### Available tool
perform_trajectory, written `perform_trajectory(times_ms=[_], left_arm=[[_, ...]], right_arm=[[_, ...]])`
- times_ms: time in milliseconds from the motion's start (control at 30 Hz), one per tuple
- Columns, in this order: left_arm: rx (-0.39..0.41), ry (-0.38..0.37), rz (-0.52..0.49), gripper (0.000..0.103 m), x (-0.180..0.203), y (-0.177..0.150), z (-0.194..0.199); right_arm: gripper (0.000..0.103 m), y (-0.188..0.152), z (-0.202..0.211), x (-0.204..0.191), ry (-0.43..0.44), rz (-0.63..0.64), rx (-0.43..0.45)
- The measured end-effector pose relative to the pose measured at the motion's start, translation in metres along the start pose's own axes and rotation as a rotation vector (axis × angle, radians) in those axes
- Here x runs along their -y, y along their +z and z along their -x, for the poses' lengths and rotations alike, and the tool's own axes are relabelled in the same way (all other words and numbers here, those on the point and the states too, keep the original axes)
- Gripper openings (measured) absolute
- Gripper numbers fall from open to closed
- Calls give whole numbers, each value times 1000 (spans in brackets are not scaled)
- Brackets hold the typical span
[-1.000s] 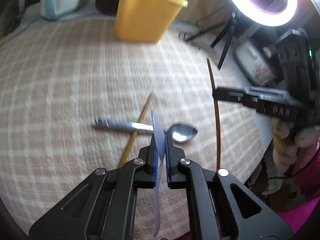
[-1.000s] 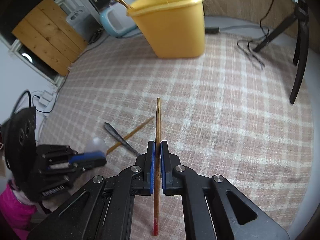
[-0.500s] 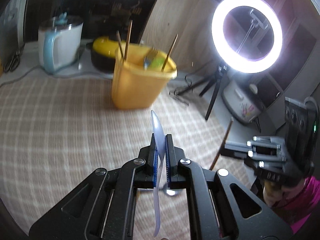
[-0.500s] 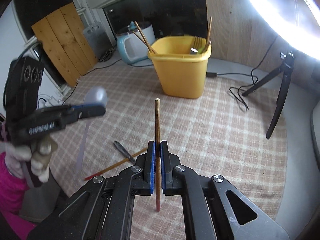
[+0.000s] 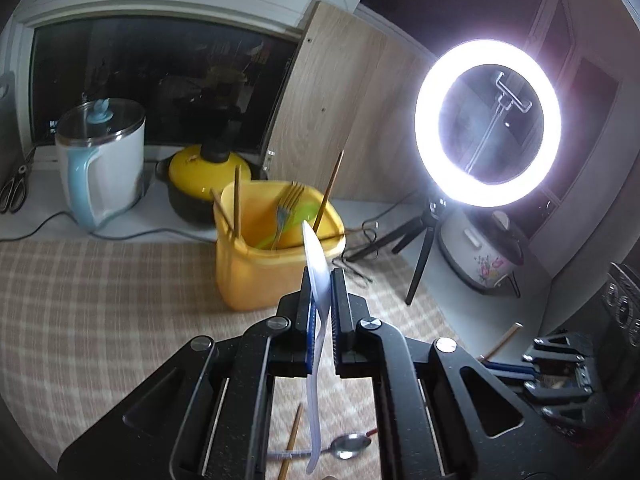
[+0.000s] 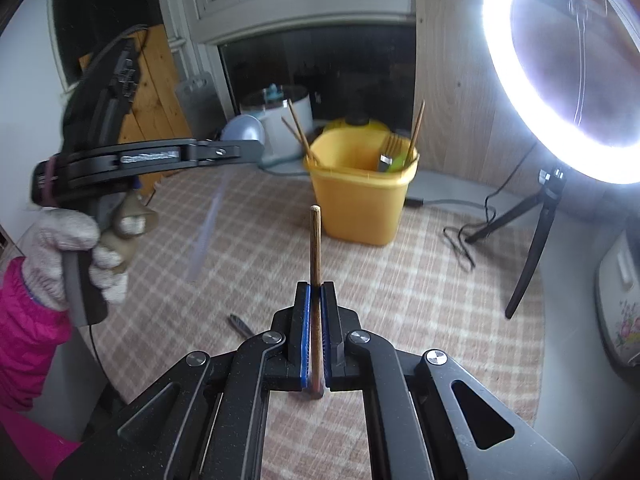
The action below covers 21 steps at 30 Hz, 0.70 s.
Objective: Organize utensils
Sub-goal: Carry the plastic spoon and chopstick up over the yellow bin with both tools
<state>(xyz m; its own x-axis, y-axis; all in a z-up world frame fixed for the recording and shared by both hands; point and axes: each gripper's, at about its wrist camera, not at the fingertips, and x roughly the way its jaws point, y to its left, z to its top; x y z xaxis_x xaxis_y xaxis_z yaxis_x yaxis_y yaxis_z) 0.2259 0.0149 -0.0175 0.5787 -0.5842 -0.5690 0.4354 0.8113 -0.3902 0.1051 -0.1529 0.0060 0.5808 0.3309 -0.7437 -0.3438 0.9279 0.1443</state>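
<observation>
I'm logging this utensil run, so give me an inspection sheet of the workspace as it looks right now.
Surface: checked cloth covering the table.
Job's things: yellow bin already holding a fork and chopsticks; a metal spoon and one chopstick lie on the cloth.
Clutter: kettle, yellow-lidded pot, scissors, rice cooker.
Grippers: left tongs shut on a pale plastic spoon; right tongs shut on a wooden chopstick.
Cables: kettle cord; black cable by the tripod.
Surroundings: lit ring light, dark window, wood panel.
</observation>
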Motion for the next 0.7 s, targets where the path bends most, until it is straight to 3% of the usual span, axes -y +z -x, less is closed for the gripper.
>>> perform_trajectory(times_ms=[433, 700], left_arm=[[141, 64, -48, 4, 3, 69, -45], [215, 99, -29, 4, -5, 89, -70]], right_arm=[[3, 69, 22, 9, -44, -3, 149], [3, 114, 14, 16, -75, -15, 204]])
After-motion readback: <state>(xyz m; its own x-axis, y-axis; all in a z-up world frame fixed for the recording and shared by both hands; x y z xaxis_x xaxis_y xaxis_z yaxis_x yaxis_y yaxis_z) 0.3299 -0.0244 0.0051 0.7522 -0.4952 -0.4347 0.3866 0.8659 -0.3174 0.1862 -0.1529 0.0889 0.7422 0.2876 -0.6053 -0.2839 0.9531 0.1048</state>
